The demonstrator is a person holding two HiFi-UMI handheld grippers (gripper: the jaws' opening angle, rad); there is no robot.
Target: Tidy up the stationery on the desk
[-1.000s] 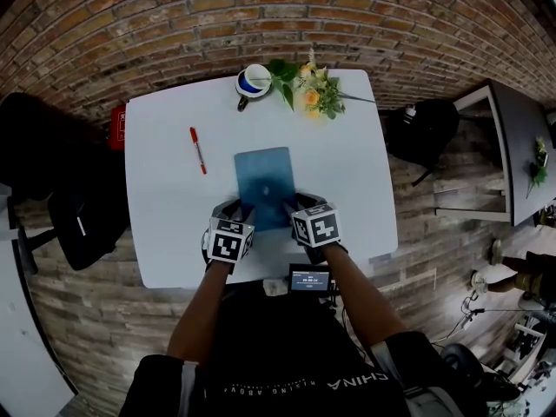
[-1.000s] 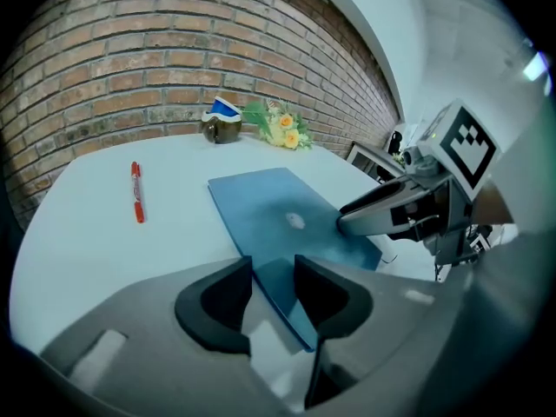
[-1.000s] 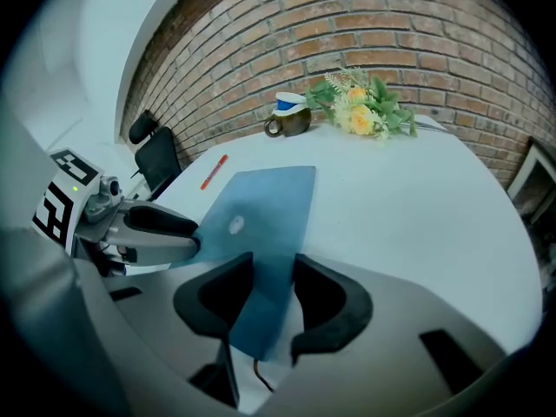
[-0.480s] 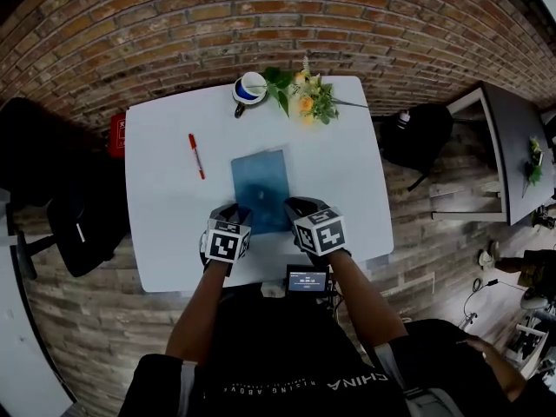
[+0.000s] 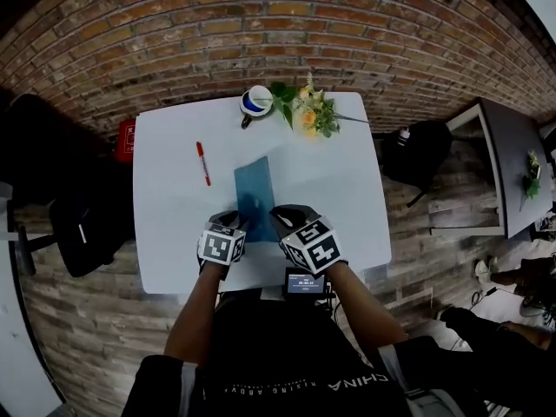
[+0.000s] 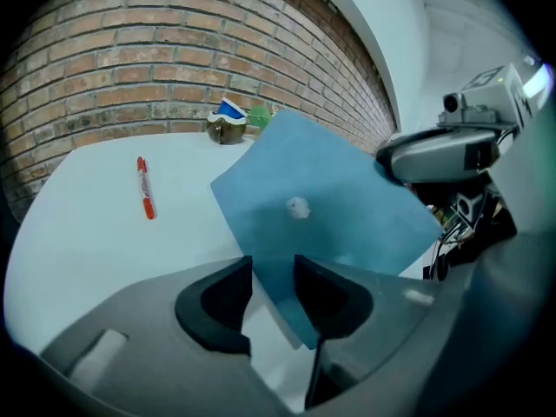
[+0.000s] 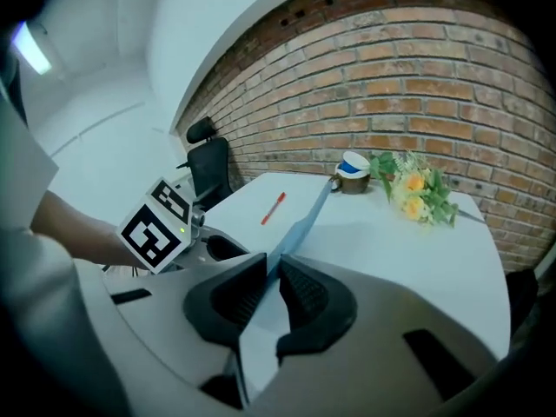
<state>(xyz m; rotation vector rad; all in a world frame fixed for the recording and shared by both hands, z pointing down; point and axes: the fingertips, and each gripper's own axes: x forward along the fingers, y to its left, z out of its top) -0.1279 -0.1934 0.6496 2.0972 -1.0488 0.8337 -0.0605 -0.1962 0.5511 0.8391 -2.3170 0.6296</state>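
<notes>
Blue folder (image 5: 254, 185): located at centre of the white bench (image 5: 347, 189), in front of the person. It is tilted, with its right-hand side raised off the bench surface. In the right gripper view it appears almost edge-on.

Right gripper (image 5: 282, 215): jaws have just been closing. They are now clamped on the raised near edge of the folder, which passes straight between both pads (image 7: 300, 295).

Left gripper (image 5: 233, 221): positioned at the near left corner of the folder. Jaws stand apart. The folder's lower corner shows in the gap between them, with bare bench visible beside it. Pad contact with the folder cannot be confirmed.

Red pen (image 5: 202, 162): lies flat on the bench to the left of the folder, well apart from it, pointing roughly away from the person.

Cup (image 5: 255, 101): blue and white, at the far edge of the bench, upper centre of the head view. Flowers (image 5: 308, 109) lie just to its right.

Small screen device (image 5: 303, 281): sits at the near bench edge, below the right gripper.
</notes>
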